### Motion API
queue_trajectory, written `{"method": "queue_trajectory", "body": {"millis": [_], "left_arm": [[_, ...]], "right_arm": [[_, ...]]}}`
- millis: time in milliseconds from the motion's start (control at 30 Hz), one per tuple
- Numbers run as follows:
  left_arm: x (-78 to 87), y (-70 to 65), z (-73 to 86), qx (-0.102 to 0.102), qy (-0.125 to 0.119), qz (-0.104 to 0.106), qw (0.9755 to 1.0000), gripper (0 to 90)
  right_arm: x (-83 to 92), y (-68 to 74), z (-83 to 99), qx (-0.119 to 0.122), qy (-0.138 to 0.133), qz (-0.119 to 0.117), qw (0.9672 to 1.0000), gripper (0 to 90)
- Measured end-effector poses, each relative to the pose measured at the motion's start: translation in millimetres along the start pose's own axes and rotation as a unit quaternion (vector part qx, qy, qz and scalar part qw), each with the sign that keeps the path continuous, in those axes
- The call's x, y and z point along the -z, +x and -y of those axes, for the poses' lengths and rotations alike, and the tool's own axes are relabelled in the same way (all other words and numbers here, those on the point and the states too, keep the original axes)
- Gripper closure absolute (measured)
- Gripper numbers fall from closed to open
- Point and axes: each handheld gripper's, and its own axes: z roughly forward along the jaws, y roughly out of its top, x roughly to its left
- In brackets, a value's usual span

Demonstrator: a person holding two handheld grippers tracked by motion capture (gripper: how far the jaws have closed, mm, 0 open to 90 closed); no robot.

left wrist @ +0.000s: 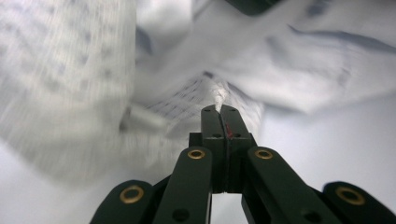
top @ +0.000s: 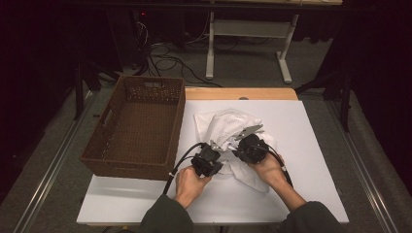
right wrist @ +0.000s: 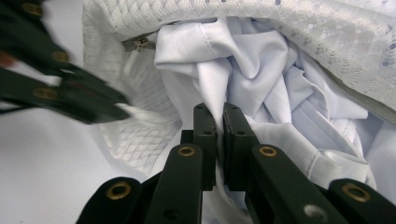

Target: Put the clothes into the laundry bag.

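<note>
A crumpled white garment (top: 226, 125) lies on the white table top (top: 306, 155), right of middle. Its outer layer is textured knit (right wrist: 327, 37) with a zip pull (right wrist: 136, 44); the lining is smooth cloth (right wrist: 243, 60). My left gripper (top: 219, 156) is at the garment's near left edge, shut on a thin pinch of textured fabric (left wrist: 219, 98) at its tips (left wrist: 219, 110). My right gripper (top: 239, 149) faces it from the right, shut on a fold of the smooth lining (right wrist: 219, 114). The left gripper's jaws (right wrist: 112, 108) also cross the right gripper view, holding a white edge.
A brown wicker basket (top: 127, 167) stands empty at the table's left side, close to the left hand. A wooden strip (top: 238, 93) runs along the table's far edge. Beyond it are a white stand (top: 248, 29) and floor cables (top: 170, 60).
</note>
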Motion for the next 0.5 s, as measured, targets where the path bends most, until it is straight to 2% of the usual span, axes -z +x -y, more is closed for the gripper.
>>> {"method": "queue_trajectory", "body": {"millis": [133,233,367,433,500], "left_arm": [[10.6,-3.8,17.7,-0.006,0.000,0.023,0.9997,90.0],[14.2,-4.7,26.2,-0.006,0.002,0.031,0.9995,90.0],[17.6,-6.1,27.4,-0.011,0.005,0.034,0.9993,90.0],[17.9,-7.6,28.6,-0.019,0.010,0.034,0.9992,90.0],[19.2,-6.8,30.1,-0.020,0.012,0.034,0.9992,90.0]], "right_arm": [[-0.4,4.1,-4.7,0.004,0.002,0.002,1.0000,86.8],[-5.1,11.4,-12.2,0.027,0.014,0.011,0.9995,86.8],[-19.2,21.9,-25.6,0.047,0.031,0.037,0.9977,86.9],[-29.6,22.9,-30.4,0.050,0.033,0.059,0.9964,86.9],[-40.8,19.1,-33.6,0.043,0.036,0.077,0.9954,86.9]]}}
